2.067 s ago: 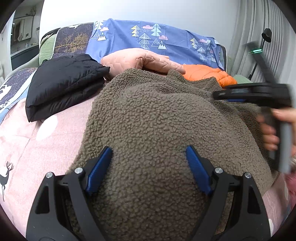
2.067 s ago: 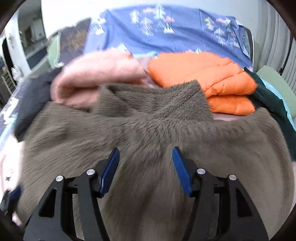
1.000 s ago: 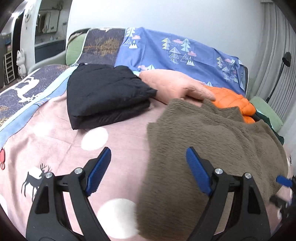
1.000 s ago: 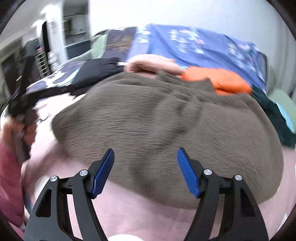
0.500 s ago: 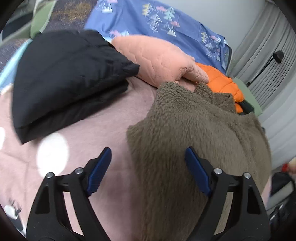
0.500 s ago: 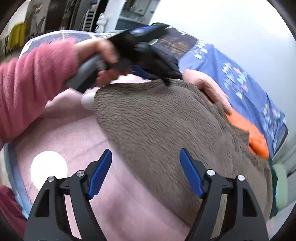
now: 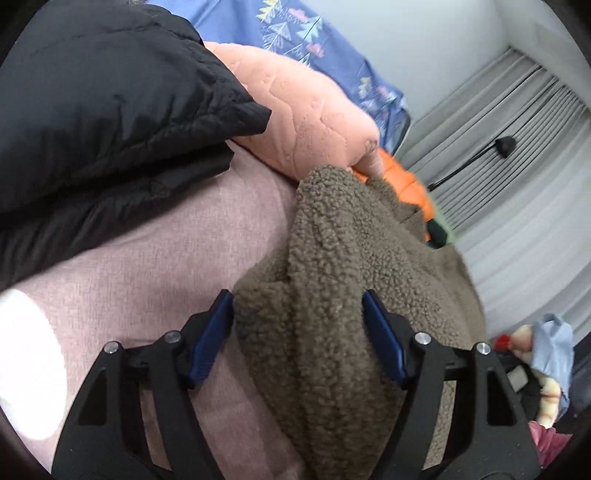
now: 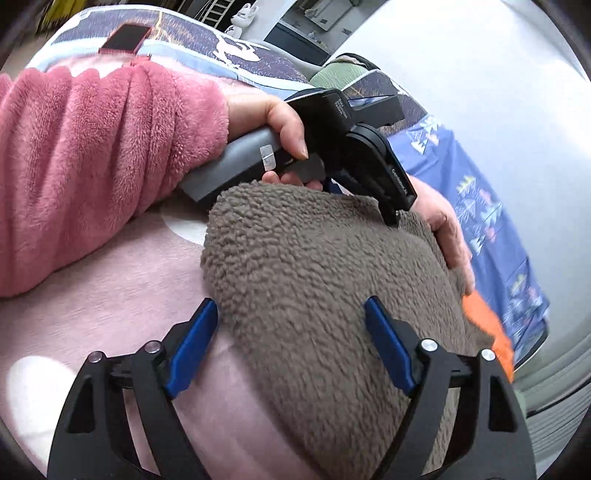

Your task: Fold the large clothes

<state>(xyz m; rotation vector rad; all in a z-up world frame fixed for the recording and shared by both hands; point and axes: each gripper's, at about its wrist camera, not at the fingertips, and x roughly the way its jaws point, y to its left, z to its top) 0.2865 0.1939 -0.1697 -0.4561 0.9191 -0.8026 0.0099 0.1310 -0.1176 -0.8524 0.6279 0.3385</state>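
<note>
My left gripper jaws wide, straddling the brown fleece edge on the pink bedspread. Right gripper likewise spread over fleece. White lettering on the left gripper's body is too blurred to read.

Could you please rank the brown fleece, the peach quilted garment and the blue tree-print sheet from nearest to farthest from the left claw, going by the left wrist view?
1. brown fleece: between the open fingers of the left claw.
2. peach quilted garment: beyond the fleece, upper centre.
3. blue tree-print sheet: behind it, at the top.
</note>
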